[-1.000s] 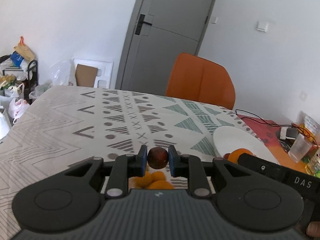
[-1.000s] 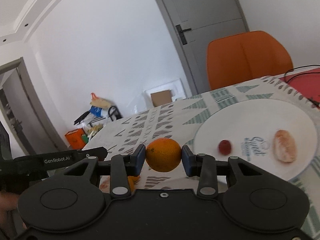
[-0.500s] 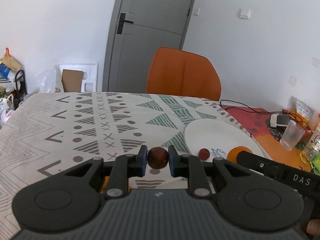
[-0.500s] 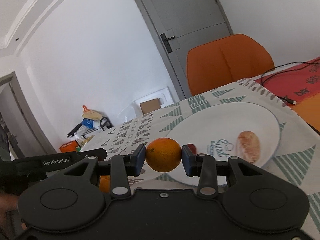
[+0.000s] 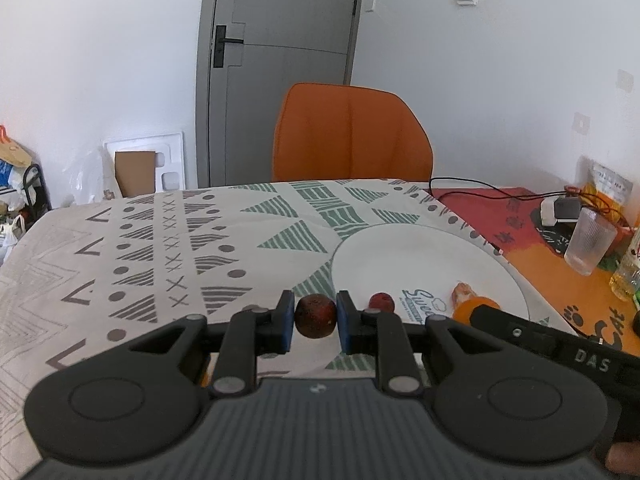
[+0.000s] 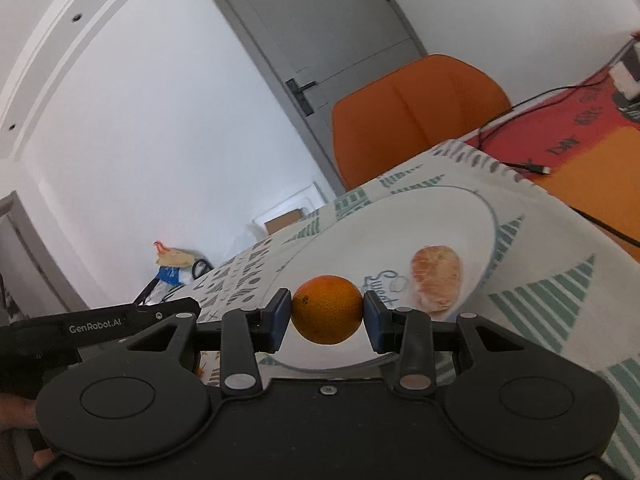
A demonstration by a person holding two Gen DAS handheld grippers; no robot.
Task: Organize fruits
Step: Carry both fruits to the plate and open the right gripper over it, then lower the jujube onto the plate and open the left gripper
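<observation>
Left gripper (image 5: 316, 320) clamped on a small dark reddish-brown round fruit (image 5: 315, 315), blue pads pressed to both sides, held above the patterned white tablecloth (image 5: 160, 248) just at the near-left rim of the large white round plate (image 5: 420, 256). Right gripper (image 6: 326, 320) likewise closed on a round orange citrus fruit (image 6: 326, 309), poised over the plate's near part, fruit apparently clear of the surface. Beyond the pads, already lying on the plate: a peeled pale-orange citrus piece (image 6: 436, 278) right of the printed lettering, and a small red round fruit (image 5: 381, 301) near the left edge, seen from the left wrist only. Judged roughly midway: two pieces delivered, two more in the air and seemingly about to be set down. Left of the task, by the look of it: lowering both fruits onto bare plate, opening up without letting them roll. Whether more fruit waits on the table cannot be told, being hidden below the gripper bodies. Farther out: an orange upholstered chair (image 5: 352, 136), a grey door (image 5: 280, 60), a ribbed clear plastic cup (image 5: 590, 240) on a red-and-orange mat (image 5: 532, 252).
</observation>
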